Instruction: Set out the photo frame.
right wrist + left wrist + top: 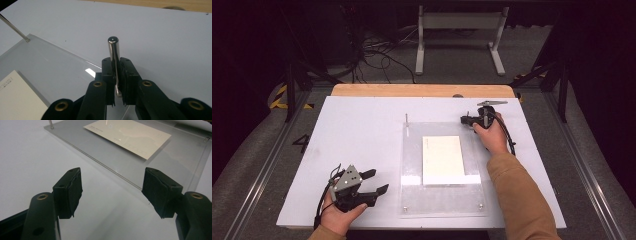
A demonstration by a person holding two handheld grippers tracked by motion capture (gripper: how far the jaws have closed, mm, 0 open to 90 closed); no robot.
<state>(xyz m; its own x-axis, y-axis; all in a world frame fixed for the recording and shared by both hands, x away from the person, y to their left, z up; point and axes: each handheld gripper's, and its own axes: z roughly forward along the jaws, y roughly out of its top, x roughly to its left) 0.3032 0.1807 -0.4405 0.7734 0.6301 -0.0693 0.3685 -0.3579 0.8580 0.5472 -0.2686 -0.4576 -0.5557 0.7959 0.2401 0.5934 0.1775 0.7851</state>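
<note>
**Right gripper clamped on a steel pin at the plate's far corner**

In the high view, a clear acrylic plate [439,195] lay flat on the white tabletop [357,135], with a cream rectangular card [442,159] under or on its middle. A thin metal post [406,119] stood upright at the plate's far left corner. The right gripper [467,120], held in the person's right hand [492,137], sat at the plate's far right corner, its jaws pointing toward the left of the view. The left gripper [377,182] rested near the tabletop's near edge, just left of the plate and apart from it, held in the left hand [339,215], its jaws spread with nothing between them.

In the left gripper view, the two black jaws stood wide apart over bare white tabletop. The plate's edge [107,167] ran slantwise beyond them, close to the right-hand jaw, and the card [130,136] lay farther off. A post [51,123] rose at the plate's corner at the top left.

In the right gripper view, the jaws were closed tight on a short polished steel pin [113,48], which stood upright between the pads [108,75] with its rounded top above them. The pin was at the plate's corner, its lower end hidden by the jaws. The other post [13,28] leaned at the top left, and a corner of the card [15,97] showed at the lower left.
</note>
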